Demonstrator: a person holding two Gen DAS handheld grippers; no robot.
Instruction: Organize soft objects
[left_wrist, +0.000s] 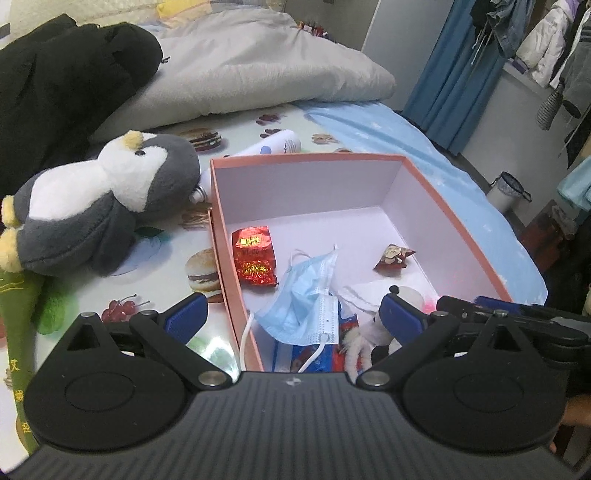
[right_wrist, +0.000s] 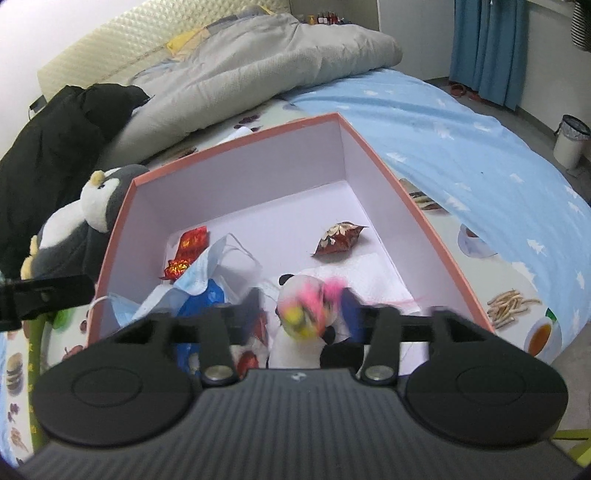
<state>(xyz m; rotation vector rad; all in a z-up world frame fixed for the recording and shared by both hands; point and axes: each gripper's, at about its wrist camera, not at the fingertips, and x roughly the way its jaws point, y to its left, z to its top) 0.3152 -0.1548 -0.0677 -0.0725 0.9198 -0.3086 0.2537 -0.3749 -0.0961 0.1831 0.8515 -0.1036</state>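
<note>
Left wrist view: bed with food-print sheet, grey quilt at top. Pink box fills centre-right of frame. Inside it: red foil packet, blue face mask, small snack packet. Penguin plush lies left of the box, on the sheet. Left gripper at bottom, jaws wide, holding nothing.

Right wrist view: same box, centre. Right gripper at lower centre, jaws narrow around a small plush toy with pink fluff, blurred; contact not certain.
</note>
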